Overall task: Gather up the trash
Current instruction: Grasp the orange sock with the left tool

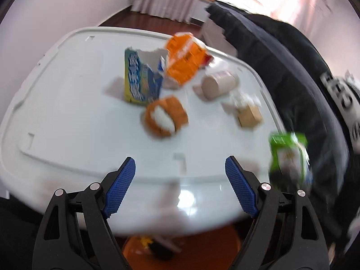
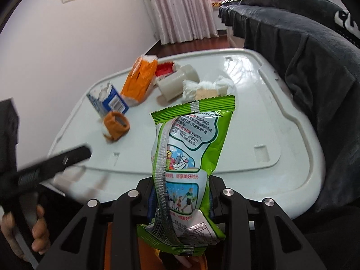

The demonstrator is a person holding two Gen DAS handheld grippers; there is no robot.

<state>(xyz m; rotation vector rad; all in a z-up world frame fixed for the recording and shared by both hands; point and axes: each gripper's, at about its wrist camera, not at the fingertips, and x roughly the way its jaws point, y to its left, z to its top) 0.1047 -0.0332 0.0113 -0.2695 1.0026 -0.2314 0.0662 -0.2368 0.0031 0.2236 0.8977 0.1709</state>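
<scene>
I see the white table (image 2: 292,135) filling both views, with a dark blanket (image 2: 315,67) along its far right side. On it lie an orange bag (image 2: 140,78), a torn blue carton (image 2: 112,101), a cardboard roll (image 2: 173,83) and a small orange wrapper (image 2: 117,124). My right gripper (image 2: 180,202) clamps the green snack packet (image 2: 191,157), lifted above the near edge. My left gripper (image 1: 180,180) stands wide, empty.

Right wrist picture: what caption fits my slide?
Right tongs clamp a green snack wrapper above the white table of leftover trash.
</scene>
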